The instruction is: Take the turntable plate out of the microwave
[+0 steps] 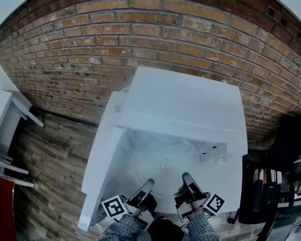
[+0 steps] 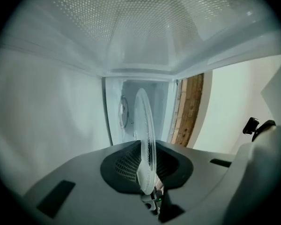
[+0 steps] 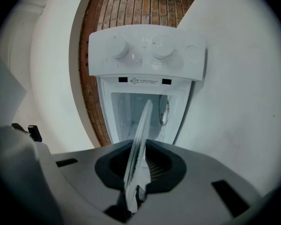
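A white box-shaped microwave (image 1: 185, 104) stands with its back to the red brick wall (image 1: 140, 29) on the far side. Its white flat door (image 1: 103, 154) hangs open to the left, and its white panel with two knobs (image 1: 213, 152) sits right of the cavity. A clear round glass turntable plate (image 1: 165, 164) lies flat at the mouth of the cavity. The left claw (image 1: 149, 184) and right claw (image 1: 186, 177) each grip its near rim, side by side. A wooden plank floor (image 1: 55, 159) spreads out to the left, below the door. A white shelf unit (image 1: 5, 119) stands at the far left. A bulky black object (image 1: 291, 139) sits to the microwave's right.
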Available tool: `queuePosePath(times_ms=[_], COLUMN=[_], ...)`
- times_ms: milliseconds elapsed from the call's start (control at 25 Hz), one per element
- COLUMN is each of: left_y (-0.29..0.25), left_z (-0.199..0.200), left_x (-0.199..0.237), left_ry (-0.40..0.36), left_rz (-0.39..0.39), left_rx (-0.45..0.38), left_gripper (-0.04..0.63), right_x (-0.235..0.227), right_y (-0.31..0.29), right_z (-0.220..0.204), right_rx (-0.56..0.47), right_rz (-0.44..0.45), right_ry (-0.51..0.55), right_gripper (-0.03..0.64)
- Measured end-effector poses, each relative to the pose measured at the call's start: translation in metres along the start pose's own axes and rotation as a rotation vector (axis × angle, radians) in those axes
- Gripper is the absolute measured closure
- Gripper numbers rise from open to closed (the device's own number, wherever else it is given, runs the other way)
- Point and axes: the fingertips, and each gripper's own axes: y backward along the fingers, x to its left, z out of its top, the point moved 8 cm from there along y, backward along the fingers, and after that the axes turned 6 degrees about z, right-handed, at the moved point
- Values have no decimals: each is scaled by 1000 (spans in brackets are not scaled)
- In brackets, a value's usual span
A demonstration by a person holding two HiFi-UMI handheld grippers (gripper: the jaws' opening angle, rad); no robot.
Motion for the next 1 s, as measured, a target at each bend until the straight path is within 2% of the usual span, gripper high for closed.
queuePosePath(times_ms=[640,1000], left_y=[84,111], left_z=[-87,-129], left_x=[-16,-24], left_ry=[-8,-19], left_rz=[-72,-97], left_rx=[-24,-23], left_gripper=[546,545], right_x=[42,60], right_y=[104,153], right_z=[-37,-47], right_rx=[28,4], right_rz=[38,63], right_ry=[50,57], right_gripper=[568,568])
